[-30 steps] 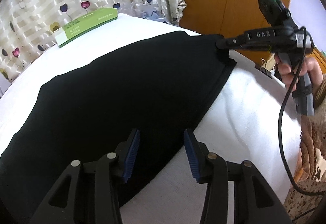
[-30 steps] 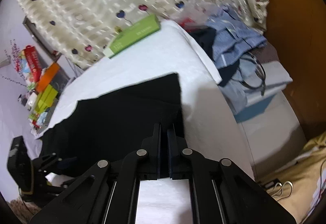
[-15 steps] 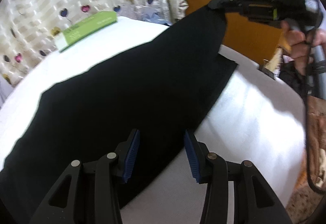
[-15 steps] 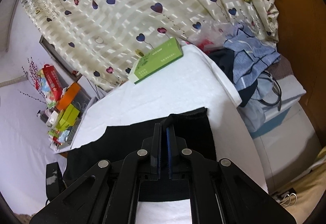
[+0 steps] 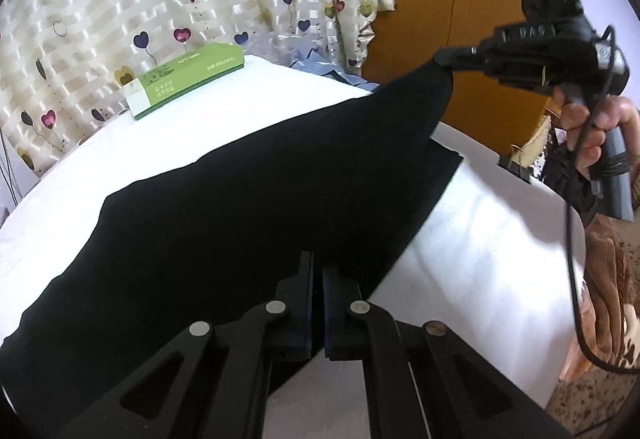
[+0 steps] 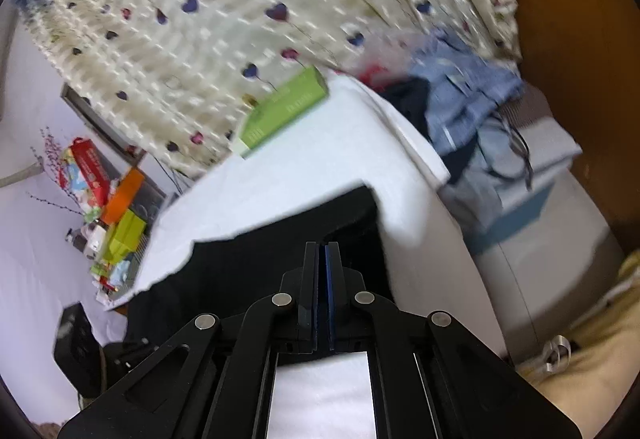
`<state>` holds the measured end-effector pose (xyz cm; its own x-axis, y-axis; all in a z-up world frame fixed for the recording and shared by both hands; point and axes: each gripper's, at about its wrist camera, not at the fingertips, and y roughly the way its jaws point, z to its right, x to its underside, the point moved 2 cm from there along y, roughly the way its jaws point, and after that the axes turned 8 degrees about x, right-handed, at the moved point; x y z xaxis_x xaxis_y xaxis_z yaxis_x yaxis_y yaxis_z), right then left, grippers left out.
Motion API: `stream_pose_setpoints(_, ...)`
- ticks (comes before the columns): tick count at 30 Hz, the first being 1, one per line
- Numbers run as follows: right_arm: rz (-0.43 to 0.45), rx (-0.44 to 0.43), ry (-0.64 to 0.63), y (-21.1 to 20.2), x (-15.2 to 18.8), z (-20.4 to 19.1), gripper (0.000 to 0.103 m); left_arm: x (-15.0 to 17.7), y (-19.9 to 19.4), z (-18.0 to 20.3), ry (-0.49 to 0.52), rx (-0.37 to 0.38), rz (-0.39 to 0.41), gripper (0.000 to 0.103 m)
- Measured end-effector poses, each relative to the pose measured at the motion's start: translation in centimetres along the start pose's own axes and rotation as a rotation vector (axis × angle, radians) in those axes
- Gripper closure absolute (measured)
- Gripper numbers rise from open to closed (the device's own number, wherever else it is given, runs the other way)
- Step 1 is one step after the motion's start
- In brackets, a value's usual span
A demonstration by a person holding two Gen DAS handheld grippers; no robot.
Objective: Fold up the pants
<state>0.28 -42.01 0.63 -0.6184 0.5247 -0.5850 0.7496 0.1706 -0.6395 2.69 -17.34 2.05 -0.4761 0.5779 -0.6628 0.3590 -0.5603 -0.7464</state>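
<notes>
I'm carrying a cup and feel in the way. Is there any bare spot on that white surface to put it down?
Bare white sheet lies between the black pants and the near right edge, and a strip runs between the pants and the green box. The middle is covered by the pants, gripped by the left gripper and right gripper.

The left gripper (image 5: 318, 275) went from wide open to clamped on the pants (image 5: 248, 207) edge, and the right gripper (image 5: 444, 60) pulled its corner up off the bed (image 5: 480, 259).
</notes>
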Motion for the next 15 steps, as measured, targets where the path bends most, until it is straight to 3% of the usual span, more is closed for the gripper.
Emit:
stream_pose_setpoints(5,-0.076,0.087,0.08,1.7,2.5,3.5,0.1,1.2,1.2,0.4,0.003,0.018,-0.056,0.099)
stream_pose_setpoints(8,-0.074,0.12,0.1,1.5,2.8,4.6,0.1,1.6,2.3,0.4,-0.007,-0.004,-0.085,0.098)
stream_pose_setpoints(12,-0.069,0.139,0.069,1.1,2.5,4.3,0.1,1.6,2.2,0.5,-0.014,0.001,-0.077,0.098)
stream_pose_setpoints(15,-0.032,0.158,-0.021,0.9,2.3,2.4,0.1,1.8,2.2,0.8,-0.02,0.007,-0.076,0.096)
